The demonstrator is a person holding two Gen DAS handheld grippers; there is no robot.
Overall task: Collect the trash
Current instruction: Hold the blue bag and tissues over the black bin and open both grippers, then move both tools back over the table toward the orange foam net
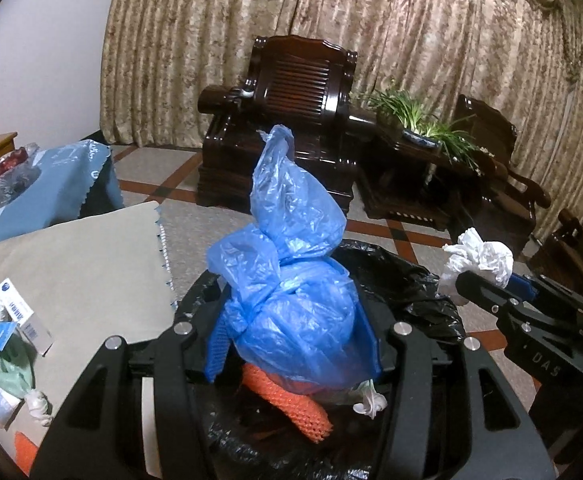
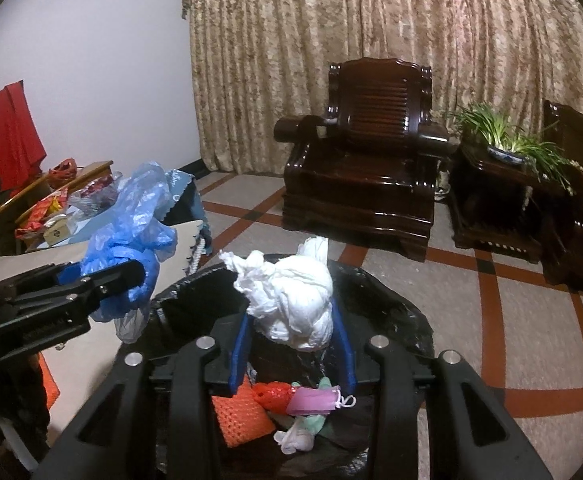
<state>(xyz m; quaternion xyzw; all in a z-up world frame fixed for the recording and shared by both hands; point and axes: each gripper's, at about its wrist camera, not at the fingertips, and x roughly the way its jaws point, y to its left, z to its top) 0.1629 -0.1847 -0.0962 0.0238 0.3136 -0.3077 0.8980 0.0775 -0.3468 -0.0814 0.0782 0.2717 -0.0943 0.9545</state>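
My left gripper [image 1: 295, 344] is shut on a crumpled blue plastic bag [image 1: 291, 280] and holds it over the bin with the black liner [image 1: 411, 280]. My right gripper [image 2: 291, 336] is shut on a wad of white tissue [image 2: 291, 300], also above the bin [image 2: 387, 304]. Inside the bin lie orange foam netting [image 2: 239, 416], a pink face mask [image 2: 311, 400] and white scraps. The right gripper with its tissue [image 1: 479, 260] shows at the right of the left wrist view. The left gripper with the blue bag [image 2: 127, 236] shows at the left of the right wrist view.
A table with a beige cloth [image 1: 83, 264] stands left of the bin and carries a small box [image 1: 23, 316], green and white scraps [image 1: 15, 372] and an orange piece [image 1: 25, 450]. Dark wooden armchairs [image 2: 363, 176] and a potted plant [image 2: 507, 136] stand beyond on the tiled floor.
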